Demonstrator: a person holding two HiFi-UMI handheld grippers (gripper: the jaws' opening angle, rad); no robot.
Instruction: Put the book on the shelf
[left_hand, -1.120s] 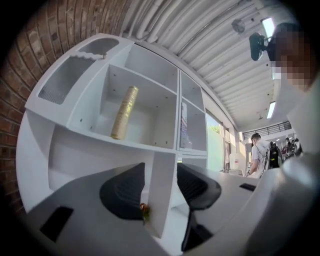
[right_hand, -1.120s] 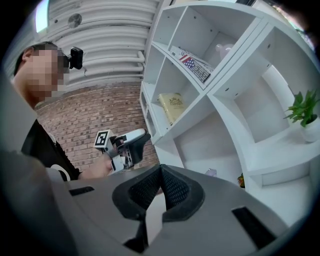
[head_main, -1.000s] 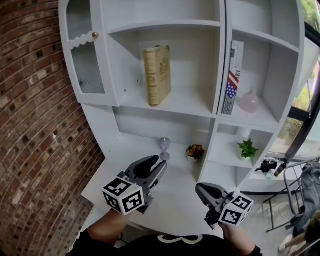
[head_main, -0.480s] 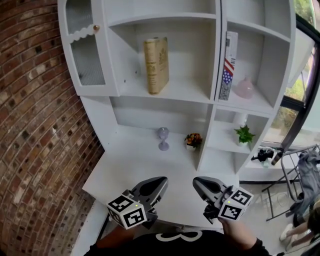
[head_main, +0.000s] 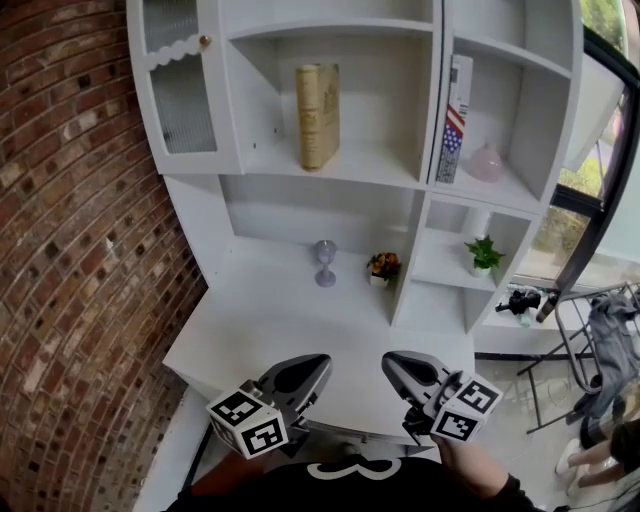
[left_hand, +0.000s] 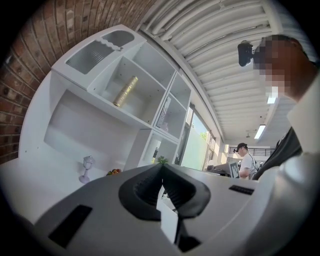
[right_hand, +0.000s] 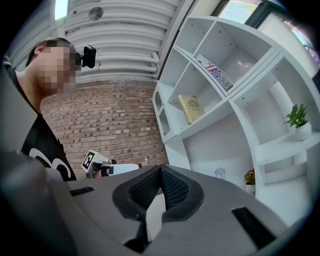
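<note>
My left gripper (head_main: 316, 364) closed, empty. My right gripper (head_main: 391, 362) closed, empty. Both low before shelf (head_main: 385, 172). Book (head_main: 317, 115) upright in shelf's upper middle compartment.

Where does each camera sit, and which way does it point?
Head view: on the person's head, looking steeply down at the white shelf unit; the left gripper, right gripper and dark shirt show below.
Left gripper view: on that gripper, looking along its shut jaws toward the shelves; the person's head camera shows.
Right gripper view: on that gripper, looking along its shut jaws toward the shelves; the shirt and left gripper show.
Shared: all three see the tan book.
</note>
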